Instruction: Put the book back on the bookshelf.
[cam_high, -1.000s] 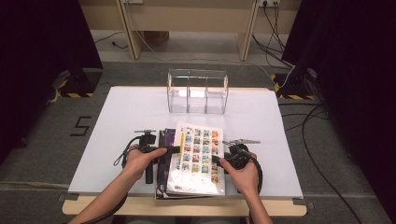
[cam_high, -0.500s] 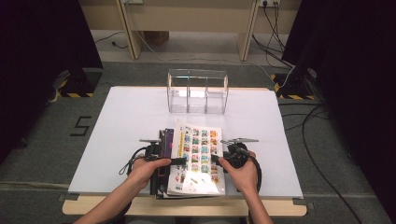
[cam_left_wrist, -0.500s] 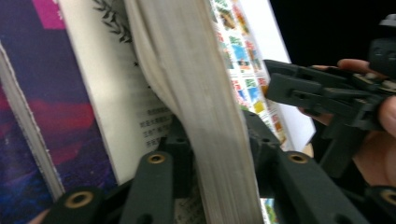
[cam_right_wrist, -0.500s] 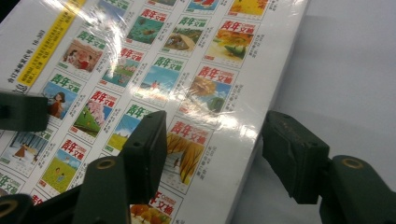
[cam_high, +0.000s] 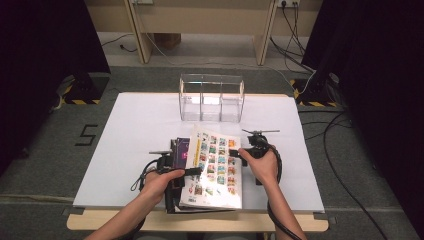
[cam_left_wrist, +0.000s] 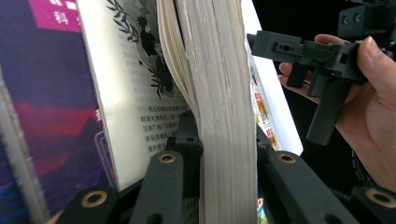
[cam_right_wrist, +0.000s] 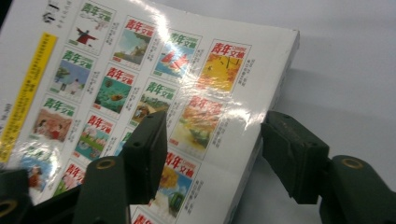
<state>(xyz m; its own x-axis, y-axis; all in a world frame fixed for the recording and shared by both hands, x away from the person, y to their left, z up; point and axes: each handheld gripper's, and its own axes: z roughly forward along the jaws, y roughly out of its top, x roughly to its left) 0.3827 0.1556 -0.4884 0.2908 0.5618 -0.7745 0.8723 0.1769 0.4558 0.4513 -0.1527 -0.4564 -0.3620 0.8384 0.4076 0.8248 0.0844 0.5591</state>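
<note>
Left tongs (cam_left_wrist: 224, 154) clamped on the thick magazine (cam_high: 214, 167), right tongs (cam_right_wrist: 212, 154) apart astride its edge — the glossy block could slip onto the bench (cam_high: 135, 130).

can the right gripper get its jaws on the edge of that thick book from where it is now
Probably yes. The right gripper is open, one jaw over the glossy cover and one past the thick book's edge, with bare table beyond. The left gripper clamps the opposite side.
</note>
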